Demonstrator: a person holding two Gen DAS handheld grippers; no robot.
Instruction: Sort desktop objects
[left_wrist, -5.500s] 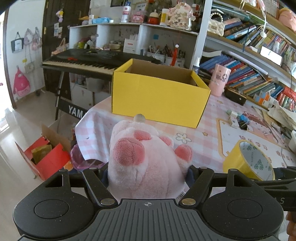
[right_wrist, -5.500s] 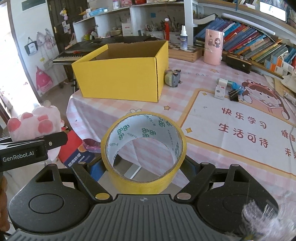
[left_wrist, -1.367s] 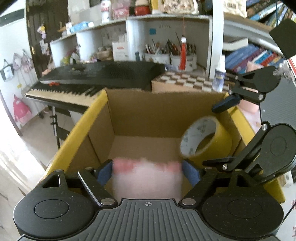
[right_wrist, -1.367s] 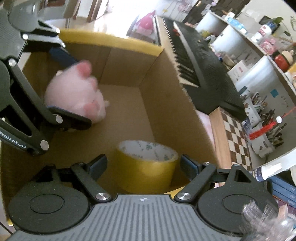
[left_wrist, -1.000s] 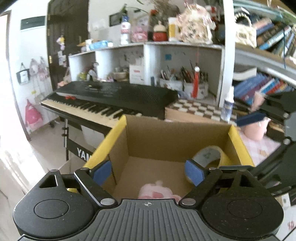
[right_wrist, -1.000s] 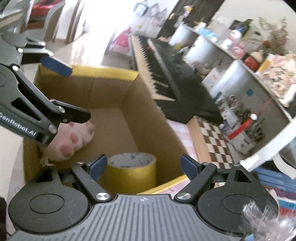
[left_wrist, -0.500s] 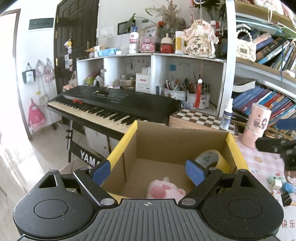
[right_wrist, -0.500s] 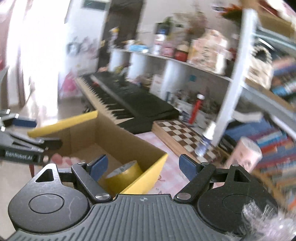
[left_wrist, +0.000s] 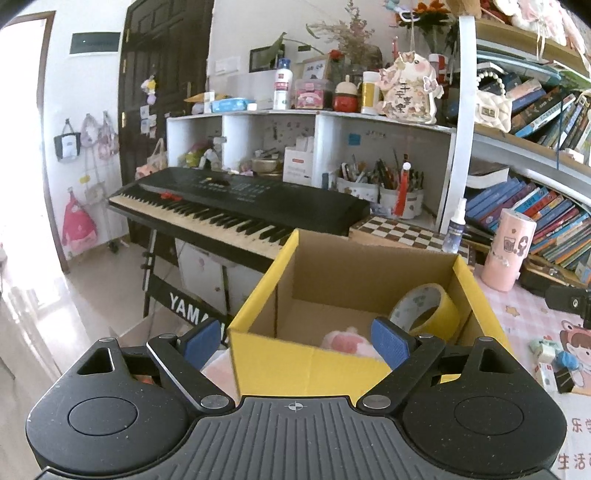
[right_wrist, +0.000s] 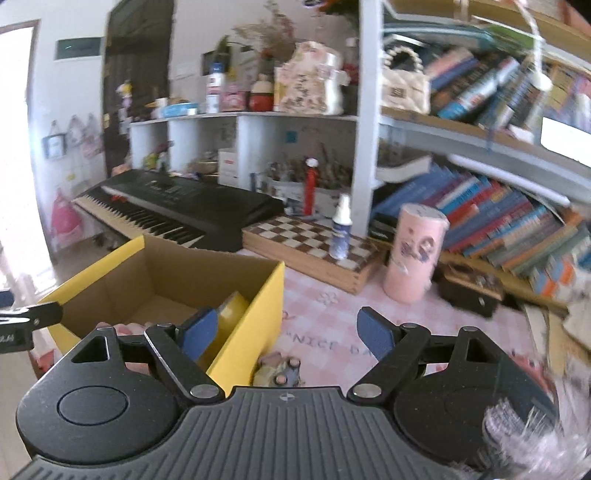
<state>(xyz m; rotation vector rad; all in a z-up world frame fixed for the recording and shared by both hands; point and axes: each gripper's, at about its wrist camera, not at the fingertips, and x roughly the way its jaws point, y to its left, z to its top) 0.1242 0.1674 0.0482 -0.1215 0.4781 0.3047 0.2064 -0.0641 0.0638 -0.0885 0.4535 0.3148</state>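
A yellow cardboard box (left_wrist: 310, 363) stands open on the pink checked tablecloth. Inside it lie a pink plush toy (left_wrist: 345, 341) and a yellow tape roll (left_wrist: 424, 308), which leans against the right wall. My left gripper (left_wrist: 295, 341) hangs open just before the box's near wall, holding nothing. In the right wrist view the box (right_wrist: 255, 325) sits at lower left, with a strip of the tape roll (right_wrist: 231, 308) showing inside. My right gripper (right_wrist: 286, 332) is open and empty, to the right of the box above the tablecloth. A small grey toy (right_wrist: 280, 371) lies below it.
A pink cylindrical cup (right_wrist: 413, 254), a spray bottle (right_wrist: 341, 230) and a chessboard (right_wrist: 310, 243) stand behind the box. Small items (left_wrist: 552, 360) lie on the mat at the right. A black keyboard (left_wrist: 236, 210) stands beyond the table's left edge; bookshelves (right_wrist: 498, 225) fill the right.
Both grippers let go of the plush toy and tape roll in the box and drew back from it. The right gripper rolled upright and swung right towards the table.
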